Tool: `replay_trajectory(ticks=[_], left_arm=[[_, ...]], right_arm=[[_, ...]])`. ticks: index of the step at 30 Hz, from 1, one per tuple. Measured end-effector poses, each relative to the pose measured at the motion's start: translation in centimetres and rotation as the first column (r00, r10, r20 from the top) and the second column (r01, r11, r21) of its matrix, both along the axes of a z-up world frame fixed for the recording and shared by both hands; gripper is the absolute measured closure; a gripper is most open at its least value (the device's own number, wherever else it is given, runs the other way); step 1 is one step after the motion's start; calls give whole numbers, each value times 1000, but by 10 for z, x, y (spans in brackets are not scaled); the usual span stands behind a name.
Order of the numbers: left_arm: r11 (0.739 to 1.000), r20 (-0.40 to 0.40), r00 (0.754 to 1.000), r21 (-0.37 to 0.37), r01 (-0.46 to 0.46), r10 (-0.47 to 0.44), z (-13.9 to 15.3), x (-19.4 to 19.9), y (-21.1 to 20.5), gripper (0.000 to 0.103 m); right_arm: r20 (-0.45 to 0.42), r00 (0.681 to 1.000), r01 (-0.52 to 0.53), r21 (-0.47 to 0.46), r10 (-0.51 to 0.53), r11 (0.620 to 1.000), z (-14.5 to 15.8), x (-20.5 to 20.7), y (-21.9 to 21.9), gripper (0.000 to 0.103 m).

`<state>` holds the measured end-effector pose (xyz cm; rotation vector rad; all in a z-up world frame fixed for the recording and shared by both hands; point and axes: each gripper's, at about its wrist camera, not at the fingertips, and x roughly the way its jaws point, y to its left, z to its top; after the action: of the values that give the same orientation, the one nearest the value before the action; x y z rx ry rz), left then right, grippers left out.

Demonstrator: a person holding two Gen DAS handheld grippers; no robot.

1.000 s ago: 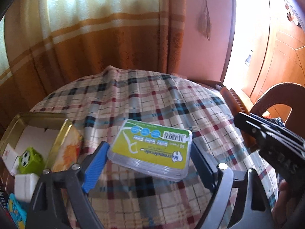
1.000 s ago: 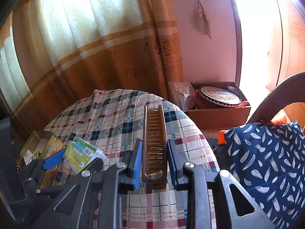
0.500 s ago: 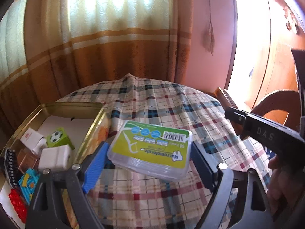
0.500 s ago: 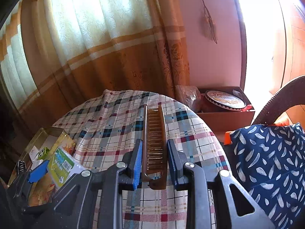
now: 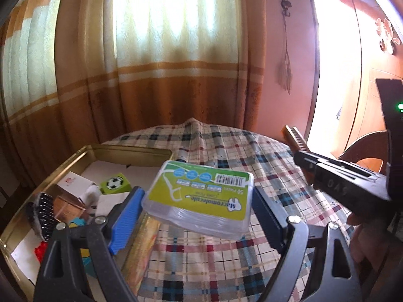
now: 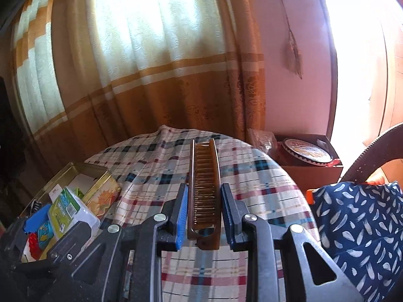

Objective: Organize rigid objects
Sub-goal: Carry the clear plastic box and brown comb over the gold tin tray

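1. My left gripper [image 5: 196, 209] has its jaws set wide, clamped on a clear plastic floss pick box [image 5: 201, 198] with a green and white label. The blue pad presses one end, the dark pad the other.

2. The box is up off the checked tablecloth [image 5: 252, 156], hanging just past the near right edge of the gold tin [image 5: 105, 151]. It's tilted, with the label facing up and reading upside down from my side.

3. The tin sits open on the left side of the table and it's already pretty full — a green cube with a football print [image 5: 115, 182], a small white carton [image 5: 73, 183], a white block, something dark and ribbed [image 5: 42, 211], a red bit [image 5: 41, 250] near the front. Can't tell what half of it is.

4. My right gripper [image 6: 203, 216] is pinched down narrow on a brown comb [image 6: 204, 188], gripped near its handle end. The comb sticks straight out ahead over the cloth, teeth side facing up at the camera.

5. From the right cam the floss box shows low left, right at the tin's rim. From the left cam the comb tip [image 5: 296, 137] pokes out ahead of the right gripper's body.

6. Background stuff — orange striped curtain [image 6: 151, 88], a cardboard box holding a round cookie tin [image 6: 306, 151] past the table, and a blue feather-print cushion [image 6: 360, 226] at right.
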<state>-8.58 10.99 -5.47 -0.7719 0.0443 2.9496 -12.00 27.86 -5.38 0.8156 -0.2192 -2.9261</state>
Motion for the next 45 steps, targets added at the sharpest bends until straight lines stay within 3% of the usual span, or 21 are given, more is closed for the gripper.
replay_trajectory(ticks=[27, 45], left_arm=[[999, -75, 997, -4, -36, 35, 7, 26, -22, 17], [997, -107, 991, -3, -82, 81, 9, 42, -45, 17]], right_arm=[[22, 998, -51, -31, 52, 998, -7, 8, -16, 76], [-92, 993, -73, 27, 75, 997, 8, 30, -34, 76]])
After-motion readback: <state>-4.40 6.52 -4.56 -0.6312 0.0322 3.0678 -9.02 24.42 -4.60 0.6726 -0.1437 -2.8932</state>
